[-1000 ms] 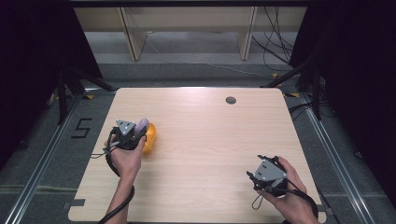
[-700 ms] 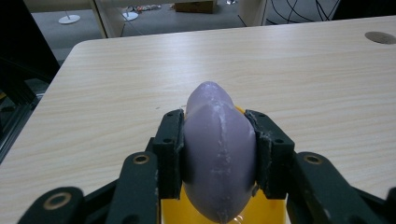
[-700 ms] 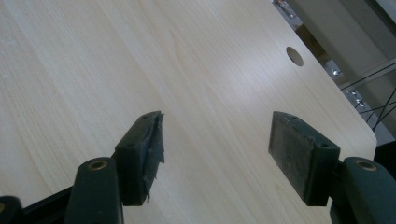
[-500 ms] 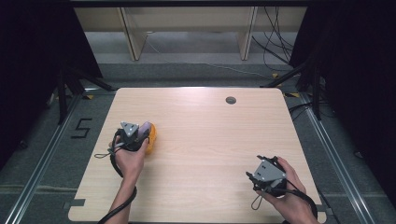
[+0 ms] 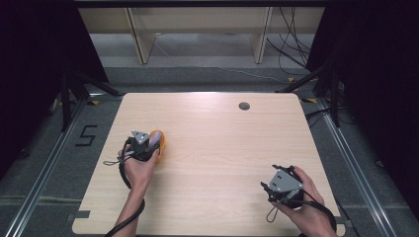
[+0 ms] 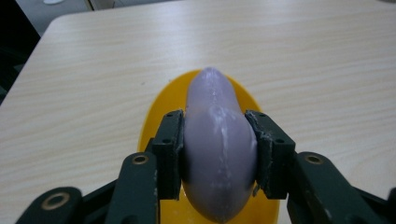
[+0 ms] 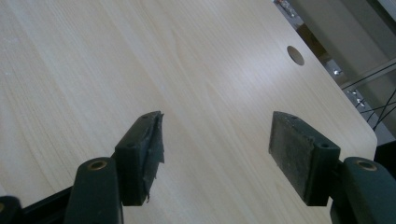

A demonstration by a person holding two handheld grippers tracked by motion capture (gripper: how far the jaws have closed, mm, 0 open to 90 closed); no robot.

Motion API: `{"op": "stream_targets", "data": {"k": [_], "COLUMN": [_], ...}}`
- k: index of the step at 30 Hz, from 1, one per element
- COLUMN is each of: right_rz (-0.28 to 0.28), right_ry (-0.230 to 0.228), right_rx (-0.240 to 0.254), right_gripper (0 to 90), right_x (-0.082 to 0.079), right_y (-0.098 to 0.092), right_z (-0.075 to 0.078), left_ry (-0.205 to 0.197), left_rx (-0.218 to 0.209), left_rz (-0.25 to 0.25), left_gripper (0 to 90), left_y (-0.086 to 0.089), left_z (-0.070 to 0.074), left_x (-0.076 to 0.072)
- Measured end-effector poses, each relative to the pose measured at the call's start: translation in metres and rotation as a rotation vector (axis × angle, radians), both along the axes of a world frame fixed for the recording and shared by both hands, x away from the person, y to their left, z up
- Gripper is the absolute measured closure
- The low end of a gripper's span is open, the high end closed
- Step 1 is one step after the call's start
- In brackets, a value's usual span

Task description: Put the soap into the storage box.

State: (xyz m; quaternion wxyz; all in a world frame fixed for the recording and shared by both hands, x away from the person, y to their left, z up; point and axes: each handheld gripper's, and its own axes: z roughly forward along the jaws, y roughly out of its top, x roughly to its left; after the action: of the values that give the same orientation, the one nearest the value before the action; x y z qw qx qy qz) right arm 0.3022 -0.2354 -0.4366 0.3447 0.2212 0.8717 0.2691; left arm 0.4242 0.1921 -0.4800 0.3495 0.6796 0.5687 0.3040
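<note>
1. We see the left tool (image 6: pixel 218 149) clamped on a lilac eggplant-shaped piece (image 6: pixel 217 140); both pads press its flanks at the widest part, and its narrow tip points away from us.
2. Under that piece sits a yellow dish (image 6: pixel 161 107); we cannot tell whether the lilac piece rests in it or hangs just above it; the dish lies flat on the wooden surface (image 6: pixel 303 56).
3. From the high view we find the left tool (image 5: pixel 143 143) near the surface's left edge, about halfway up, with the yellow dish (image 5: pixel 161 143) poking out on its right side; the left hand (image 5: pixel 141 168) grips the tool from below.
4. Over to the right tool (image 7: pixel 217 140); its jaws stand spread with nothing between them, just bare wood below; it points across the surface toward a round hole (image 7: pixel 295 55) near the far edge.
5. In the high view the right tool (image 5: pixel 281 185) sits by the near right corner, well apart from the dish; the right hand (image 5: pixel 304 197) wraps it.
</note>
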Motion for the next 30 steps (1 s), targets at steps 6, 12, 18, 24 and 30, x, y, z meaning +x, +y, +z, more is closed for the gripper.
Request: {"op": "stream_targets", "data": {"k": [6,12,18,24,30], "right_rz": [0.003,-0.011,-0.014,0.004,0.01], "right_ry": [0.003,0.002,0.015,0.015,0.016], "right_rx": [-0.002,0.002,0.006,-0.006,-0.011], "right_gripper": [35.8,35.9,35.7,35.2,34.9], "right_x": [0.0,0.0,-0.002,0.0,-0.001], "right_y": [0.0,0.0,0.0,0.0,0.0], "right_z": [0.0,0.0,0.0,-0.002,-0.001], "left_ry": [0.04,0.067,0.085,0.134,0.137], "left_rx": [-0.005,-0.002,0.005,0.012,0.006], "left_rz": [0.001,-0.009,-0.01,-0.059,-0.093], "left_gripper": [57.9,57.7,51.3,33.4,28.2], "left_y": [0.0,-0.001,0.002,0.008,0.016], "left_z": [-0.007,-0.008,-0.004,0.022,0.051], "left_x": [0.0,0.003,0.003,-0.005,-0.01]}}
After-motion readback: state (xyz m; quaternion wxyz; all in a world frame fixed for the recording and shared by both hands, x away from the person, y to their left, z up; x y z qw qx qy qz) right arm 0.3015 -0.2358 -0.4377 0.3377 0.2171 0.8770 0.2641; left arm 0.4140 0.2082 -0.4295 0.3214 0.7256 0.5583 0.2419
